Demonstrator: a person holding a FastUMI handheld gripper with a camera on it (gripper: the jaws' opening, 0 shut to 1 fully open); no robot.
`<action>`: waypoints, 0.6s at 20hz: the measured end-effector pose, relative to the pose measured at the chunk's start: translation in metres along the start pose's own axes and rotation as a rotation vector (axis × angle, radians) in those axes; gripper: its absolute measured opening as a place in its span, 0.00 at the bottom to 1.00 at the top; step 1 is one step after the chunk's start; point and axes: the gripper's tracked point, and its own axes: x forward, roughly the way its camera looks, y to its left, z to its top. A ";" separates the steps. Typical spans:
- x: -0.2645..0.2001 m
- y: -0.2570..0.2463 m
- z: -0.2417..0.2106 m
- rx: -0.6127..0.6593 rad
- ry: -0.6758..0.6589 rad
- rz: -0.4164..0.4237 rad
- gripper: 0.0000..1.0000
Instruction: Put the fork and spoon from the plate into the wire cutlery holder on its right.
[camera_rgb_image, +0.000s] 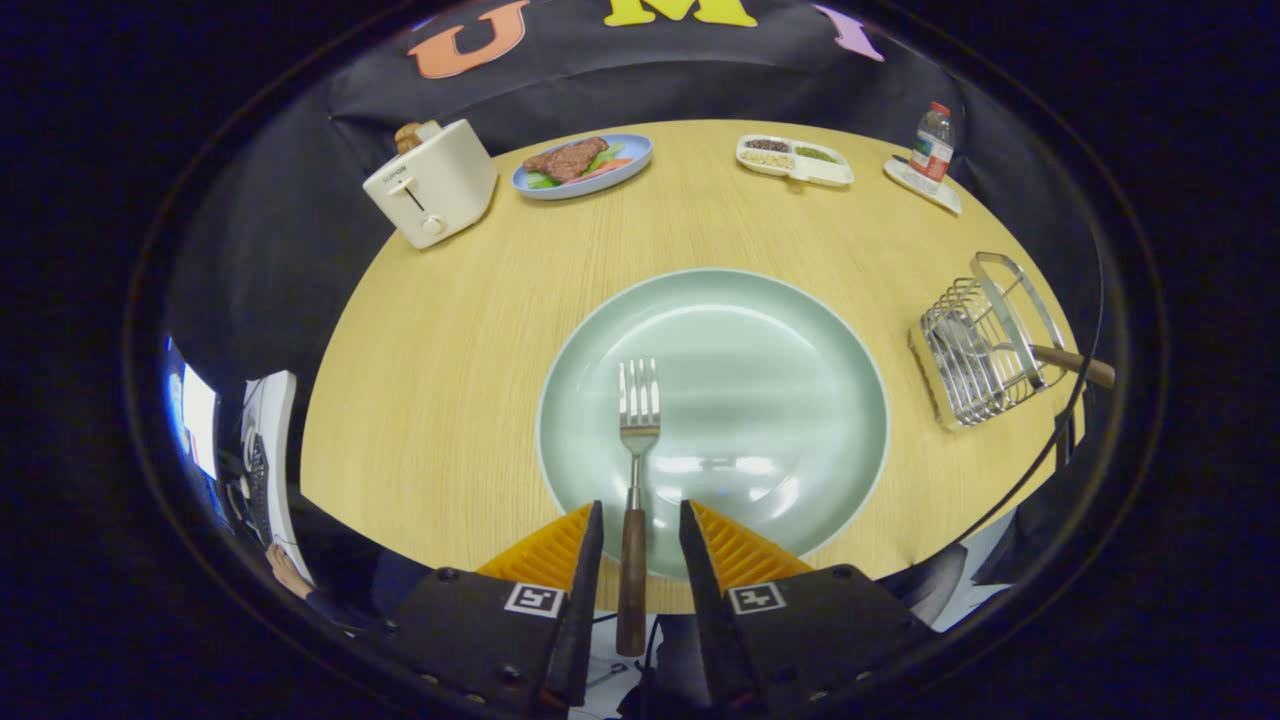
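A steel fork (638, 420) with a dark wooden handle lies on the pale green plate (800, 340), tines pointing away from me. Its handle runs back over the plate's near rim and sits between my fingers. My gripper (640, 512) is open, with a gap on each side of the handle, so neither finger touches it. To the right of the plate stands the wire cutlery holder (985, 345). A spoon (1075, 362) lies in it, its wooden handle sticking out to the right.
On the round wooden table (450, 380), beyond the plate, stand a cream toaster (432, 185), a blue plate of food (582, 163), a divided snack dish (795, 160) and a small bottle (932, 143) on a saucer.
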 end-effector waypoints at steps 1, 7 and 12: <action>0.002 0.000 -0.002 0.006 0.006 0.005 0.33; 0.007 -0.009 -0.001 0.033 0.030 0.001 0.13; 0.005 -0.015 0.001 0.041 0.026 -0.008 0.05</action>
